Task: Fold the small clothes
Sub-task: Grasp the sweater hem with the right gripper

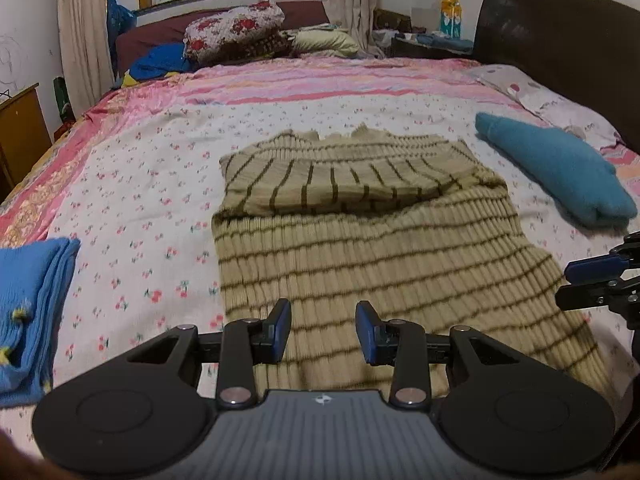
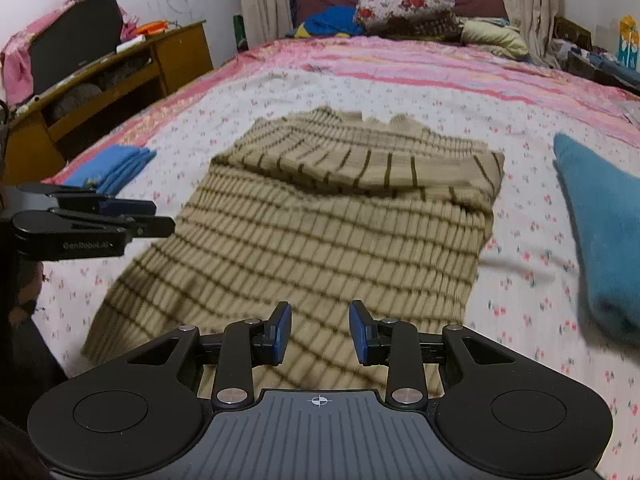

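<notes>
A beige sweater with dark stripes [image 1: 360, 240] lies flat on the floral bedsheet [image 1: 152, 208], its far part folded back over the body. It also shows in the right wrist view [image 2: 320, 224]. My left gripper [image 1: 323, 330] is open and empty, hovering over the sweater's near hem toward its left side. My right gripper [image 2: 319, 330] is open and empty, over the near hem toward its right side. Each gripper shows side-on in the other's view: the right one [image 1: 568, 284] at the sweater's right edge, the left one [image 2: 164, 218] at its left edge.
A folded blue cloth [image 1: 32, 312] lies left of the sweater, and a folded teal garment [image 1: 560, 168] lies right of it. Pillows and bedding [image 1: 236, 32] are piled at the far end. A dark headboard [image 1: 560, 40] stands right, a wooden desk [image 2: 120, 76] left.
</notes>
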A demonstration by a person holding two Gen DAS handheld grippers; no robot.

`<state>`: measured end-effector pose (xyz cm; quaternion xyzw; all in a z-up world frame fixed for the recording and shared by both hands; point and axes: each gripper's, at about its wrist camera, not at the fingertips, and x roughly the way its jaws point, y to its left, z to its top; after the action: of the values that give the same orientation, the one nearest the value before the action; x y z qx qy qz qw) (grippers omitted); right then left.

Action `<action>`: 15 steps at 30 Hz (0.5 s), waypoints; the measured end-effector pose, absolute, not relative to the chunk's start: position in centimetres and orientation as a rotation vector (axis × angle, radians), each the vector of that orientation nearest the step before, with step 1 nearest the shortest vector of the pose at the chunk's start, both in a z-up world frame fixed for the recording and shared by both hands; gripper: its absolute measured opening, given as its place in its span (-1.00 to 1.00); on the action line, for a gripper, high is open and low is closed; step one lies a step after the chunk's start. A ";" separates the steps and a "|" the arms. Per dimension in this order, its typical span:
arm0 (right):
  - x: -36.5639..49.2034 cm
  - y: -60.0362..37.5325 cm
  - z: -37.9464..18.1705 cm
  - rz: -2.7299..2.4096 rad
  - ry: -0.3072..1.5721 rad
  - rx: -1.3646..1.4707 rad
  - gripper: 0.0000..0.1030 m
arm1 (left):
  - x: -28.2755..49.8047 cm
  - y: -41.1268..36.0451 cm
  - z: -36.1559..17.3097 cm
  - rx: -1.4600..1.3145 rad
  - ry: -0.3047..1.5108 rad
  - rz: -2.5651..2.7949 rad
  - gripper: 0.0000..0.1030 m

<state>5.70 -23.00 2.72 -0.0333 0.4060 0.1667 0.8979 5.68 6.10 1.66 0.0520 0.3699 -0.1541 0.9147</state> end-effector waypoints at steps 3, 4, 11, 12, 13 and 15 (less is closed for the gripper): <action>4.6 -23.4 2.1 0.343 0.874 -0.061 -0.37 | 4.3 6.8 1.0 0.110 0.781 -0.318 -0.19; 4.1 -23.6 1.9 0.339 0.880 -0.064 -0.36 | 3.8 7.1 0.8 0.111 0.788 -0.316 -0.19; 1.2 -25.7 0.1 0.276 0.961 -0.052 -0.26 | 1.0 10.6 -1.5 0.068 0.896 -0.260 -0.19; 0.9 -26.0 -0.1 0.262 0.975 -0.044 -0.26 | 0.6 11.0 -1.8 0.048 0.918 -0.257 -0.19; 0.8 -26.3 -0.3 0.257 0.987 -0.031 -0.26 | 0.3 11.2 -2.1 0.035 0.935 -0.260 -0.19; 0.3 -26.9 -0.8 0.253 1.012 0.005 -0.26 | -0.4 11.4 -2.6 0.015 0.967 -0.268 -0.19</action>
<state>0.30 -26.89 -0.78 0.0023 0.4836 0.1210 0.8669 -0.38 11.40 -2.57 0.0071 0.4635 -0.1286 0.8767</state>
